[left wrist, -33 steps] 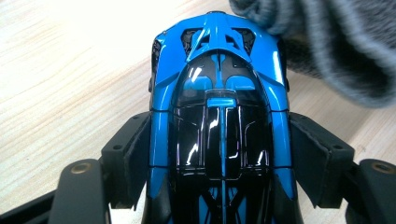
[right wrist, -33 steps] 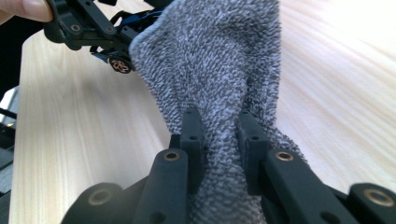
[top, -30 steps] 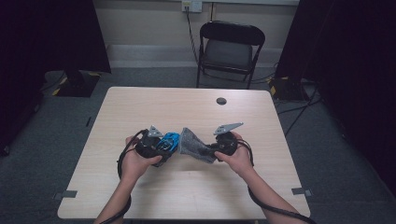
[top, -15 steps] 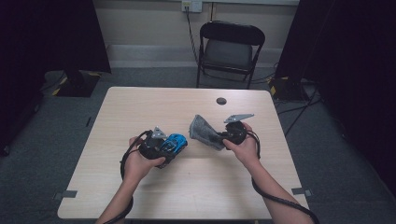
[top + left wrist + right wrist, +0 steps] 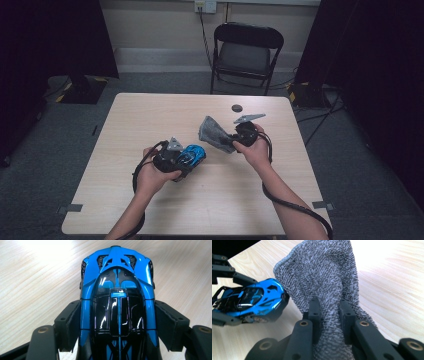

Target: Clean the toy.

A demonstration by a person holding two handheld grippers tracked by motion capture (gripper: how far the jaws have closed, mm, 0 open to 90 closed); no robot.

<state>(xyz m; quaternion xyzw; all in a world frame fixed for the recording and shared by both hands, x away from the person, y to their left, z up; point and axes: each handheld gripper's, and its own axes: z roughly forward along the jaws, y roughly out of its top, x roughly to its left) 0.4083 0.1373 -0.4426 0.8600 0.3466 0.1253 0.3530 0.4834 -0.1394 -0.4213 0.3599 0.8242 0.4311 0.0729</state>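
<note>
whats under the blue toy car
Bare wooden table lies around and beneath the blue toy car, which the left hand-held gripper clamps by its sides. The car's body covers its underside and wheels.

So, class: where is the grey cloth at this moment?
In the high view the grey cloth hangs pinched in the right gripper, above the table, right of the blue toy car.

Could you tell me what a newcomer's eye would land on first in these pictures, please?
The glossy blue toy car stands out first, clamped by its sides in the left gripper just above the pale wooden table. Next comes the grey terry cloth, pinched in the right gripper and held up a little to the car's right. Farther back, a black folding chair stands behind the table.
</note>
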